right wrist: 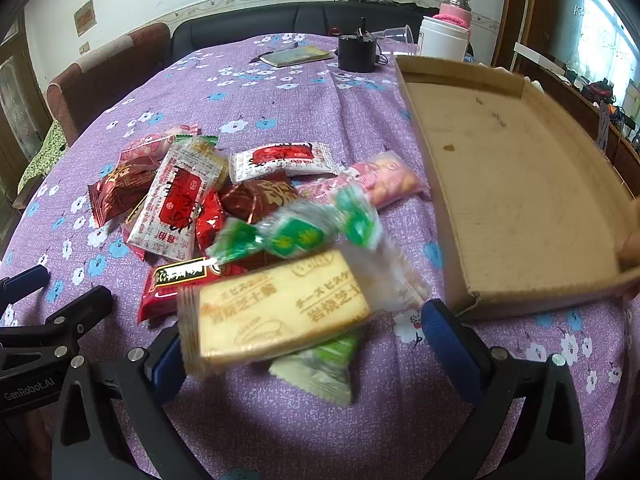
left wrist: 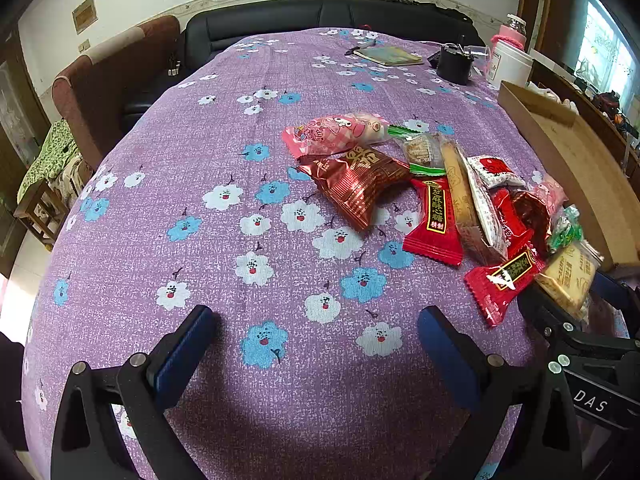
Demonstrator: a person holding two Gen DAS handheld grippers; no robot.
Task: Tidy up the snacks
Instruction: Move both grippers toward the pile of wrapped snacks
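A pile of wrapped snacks (left wrist: 440, 192) lies on the purple flowered tablecloth (left wrist: 240, 240), also in the right wrist view (right wrist: 240, 208). An empty cardboard tray (right wrist: 520, 184) stands to their right, its edge in the left wrist view (left wrist: 568, 160). My right gripper (right wrist: 300, 344) is open, with a blurred yellow biscuit pack (right wrist: 280, 308) between its fingers, touching the left pad; a green-white packet (right wrist: 320, 368) lies beneath. My left gripper (left wrist: 316, 344) is open and empty over bare cloth, left of the pile.
At the table's far end are a notebook (right wrist: 300, 56), a black pot (right wrist: 357, 52), a white jar (right wrist: 442, 38) and a pink-sleeved bottle (right wrist: 456, 8). A black sofa (left wrist: 320, 20) and brown armchair (left wrist: 112, 72) stand behind the table.
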